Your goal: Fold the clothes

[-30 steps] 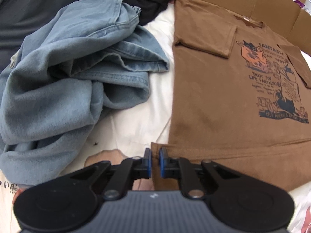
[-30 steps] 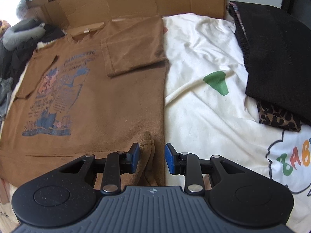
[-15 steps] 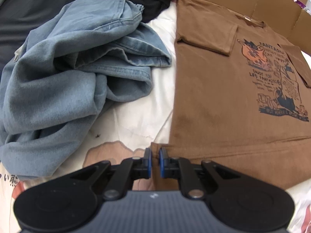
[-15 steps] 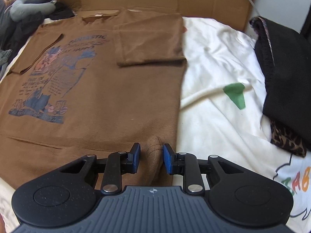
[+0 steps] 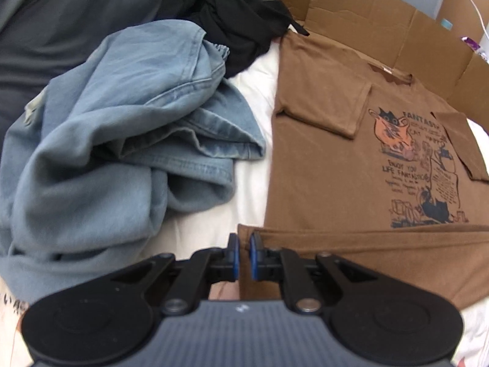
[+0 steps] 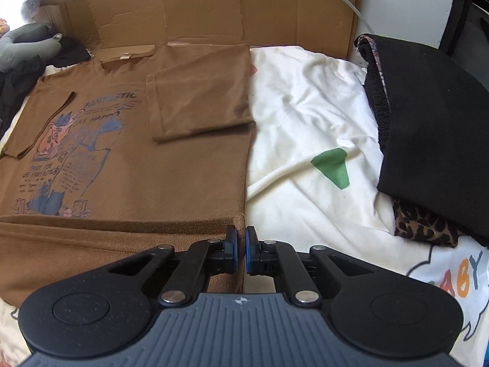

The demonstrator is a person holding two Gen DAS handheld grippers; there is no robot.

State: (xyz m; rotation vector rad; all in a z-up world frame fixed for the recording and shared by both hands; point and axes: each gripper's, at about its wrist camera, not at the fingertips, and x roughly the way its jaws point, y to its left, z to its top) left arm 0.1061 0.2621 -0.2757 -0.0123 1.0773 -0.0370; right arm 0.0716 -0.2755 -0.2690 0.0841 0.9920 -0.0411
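Observation:
A brown T-shirt (image 5: 330, 171) with a blue and orange cat print lies flat on the white bed, both sleeves folded in over the chest. Its bottom hem is lifted and turned up toward the print. My left gripper (image 5: 242, 252) is shut on the hem's left corner. In the right wrist view the same brown T-shirt (image 6: 159, 165) fills the left half, and my right gripper (image 6: 240, 249) is shut on the hem's right corner, with brown cloth pinched between the blue pads.
A crumpled pile of light-blue denim (image 5: 116, 140) lies left of the shirt, with black clothes (image 5: 238, 30) behind it. Flattened cardboard (image 6: 214, 9) stands along the far edge. A folded black garment (image 6: 434, 128) over leopard-print cloth (image 6: 424, 223) sits to the right on the printed white sheet (image 6: 311, 116).
My right gripper has gone from open around the hem corner to shut on it. Both grippers have lifted the hem and carried it forward over the shirt's lower part.

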